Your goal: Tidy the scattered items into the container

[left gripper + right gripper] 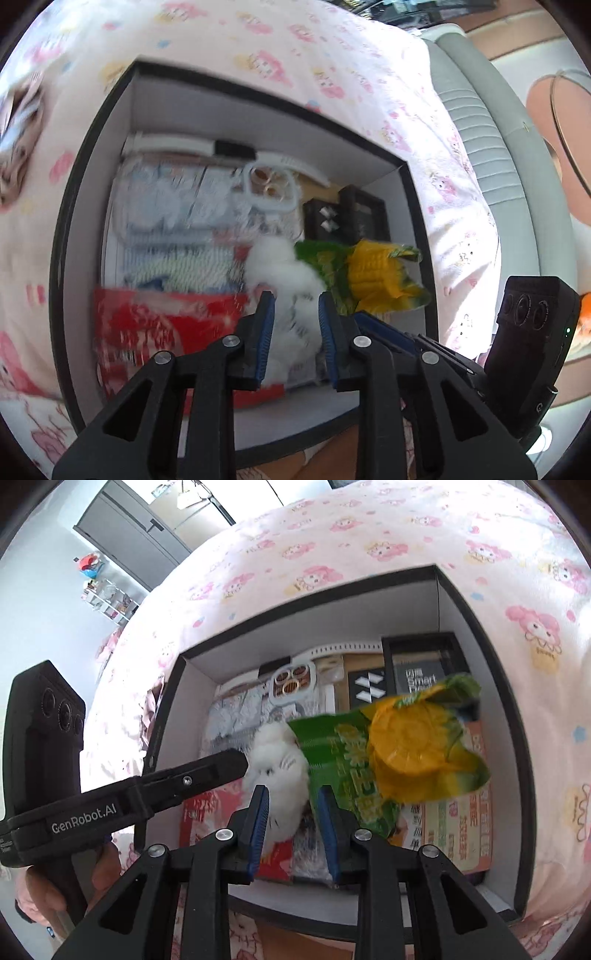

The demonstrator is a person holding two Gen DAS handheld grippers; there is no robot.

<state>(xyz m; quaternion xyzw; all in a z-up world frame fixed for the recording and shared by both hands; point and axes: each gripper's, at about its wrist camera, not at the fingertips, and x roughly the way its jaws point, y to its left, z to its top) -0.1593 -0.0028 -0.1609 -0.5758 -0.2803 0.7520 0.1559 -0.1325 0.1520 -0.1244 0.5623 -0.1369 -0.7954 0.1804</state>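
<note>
A black-rimmed box (258,107) (332,609) with white inner walls lies on the bed, holding several items. My left gripper (295,328) (236,762) hangs over the box's near side, its blue pads pressed on a white fluffy toy (284,273) (277,775). Beside it, my right gripper (293,819) (373,323) is shut on the lower corner of a green and yellow corn packet (406,753) (373,273), which hangs above the box's right half. The two grippers are close together, and toy and packet touch.
In the box lie a red packet (147,325), a clear blister pack (166,206), a white holder with gold rings (267,184) (291,681), black cartons (417,672) and a printed packet (458,827). Pink cartoon bedding (369,535) surrounds it. A hand (40,890) holds the left gripper.
</note>
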